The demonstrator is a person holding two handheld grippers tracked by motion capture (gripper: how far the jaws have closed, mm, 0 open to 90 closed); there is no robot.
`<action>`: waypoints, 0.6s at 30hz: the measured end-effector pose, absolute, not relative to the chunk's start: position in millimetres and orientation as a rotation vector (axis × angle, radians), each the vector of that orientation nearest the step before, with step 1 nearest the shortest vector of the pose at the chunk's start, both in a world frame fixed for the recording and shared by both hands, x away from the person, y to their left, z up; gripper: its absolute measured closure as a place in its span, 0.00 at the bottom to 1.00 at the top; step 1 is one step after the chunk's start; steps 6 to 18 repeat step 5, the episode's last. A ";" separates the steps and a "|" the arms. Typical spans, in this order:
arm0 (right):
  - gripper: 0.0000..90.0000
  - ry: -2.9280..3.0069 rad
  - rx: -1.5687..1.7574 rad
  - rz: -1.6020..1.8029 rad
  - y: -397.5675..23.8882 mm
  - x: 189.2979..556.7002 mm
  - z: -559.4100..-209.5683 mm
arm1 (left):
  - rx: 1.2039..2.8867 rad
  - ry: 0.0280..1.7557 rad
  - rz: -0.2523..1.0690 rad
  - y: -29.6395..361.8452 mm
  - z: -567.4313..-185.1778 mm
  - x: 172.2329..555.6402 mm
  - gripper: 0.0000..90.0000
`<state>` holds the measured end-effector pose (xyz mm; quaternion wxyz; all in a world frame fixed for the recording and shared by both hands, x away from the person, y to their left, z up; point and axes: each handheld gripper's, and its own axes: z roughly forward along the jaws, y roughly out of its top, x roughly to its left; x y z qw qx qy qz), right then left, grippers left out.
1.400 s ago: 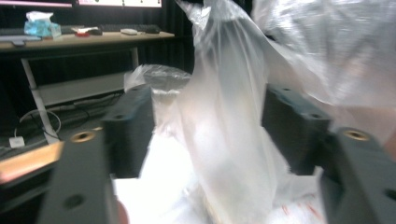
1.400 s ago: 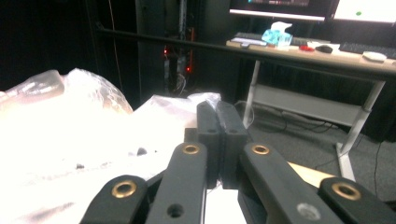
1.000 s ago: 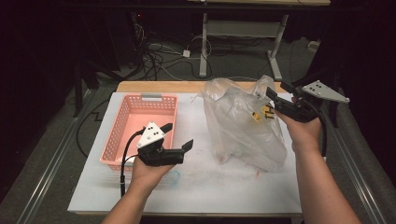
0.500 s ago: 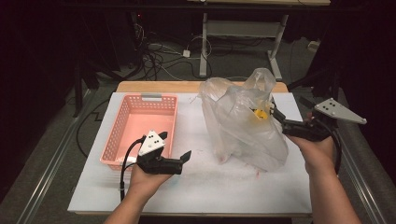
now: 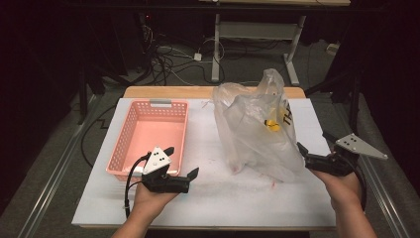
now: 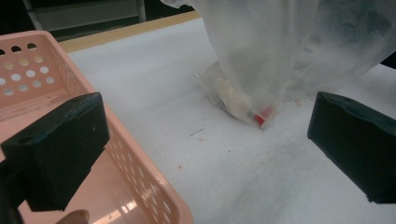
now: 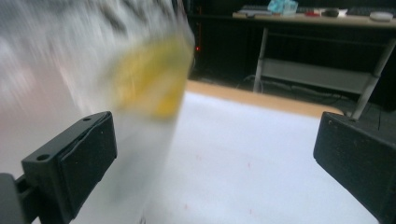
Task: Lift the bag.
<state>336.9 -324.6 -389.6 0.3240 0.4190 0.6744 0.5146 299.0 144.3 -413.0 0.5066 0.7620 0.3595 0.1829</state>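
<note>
**benchrat:** Standing upright near the table's (image 5: 208,198) far right corner, a clear plastic bag (image 5: 252,134) is seen in the high view, with something yellow (image 5: 271,124) inside it, high up. Can't be told what the yellow thing is.

**gripfan:** Yep. Something pale with a red bit (image 6: 264,116) is also made out at the bag's bottom in the left gripper view, lying on the white tabletop.

**benchrat:** And the grippers?

**gripfan:** Right gripper (image 5: 309,157) is held by the right edge, its jaws spread wide after just being opened. Nothing is clamped. In the right gripper view the bag is blurred, and one jaw is seen just in front of its side; whether it's actually touched can't be told.

**benchrat:** Left one?

**gripfan:** Left gripper (image 5: 181,163) is parked near the front edge, jaws also just opened to full width, nothing gripped. One jaw is seen over the pink basket's (image 5: 130,144) near corner, the other over bare tabletop. The basket is set at the left side, well apart from the bag.
</note>
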 end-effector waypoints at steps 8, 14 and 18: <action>0.00 1.784 1.116 1.334 -329.1 334.0 -404.3 | 1.831 0.876 0.433 145.0 -416.7 297.8 0.00; 0.00 1.784 1.116 1.334 -329.1 334.0 -404.3 | 1.831 0.876 0.433 145.0 -416.7 297.8 0.00; 0.00 1.784 1.116 1.334 -329.1 334.0 -404.3 | 1.831 0.876 0.433 145.0 -416.7 297.8 0.00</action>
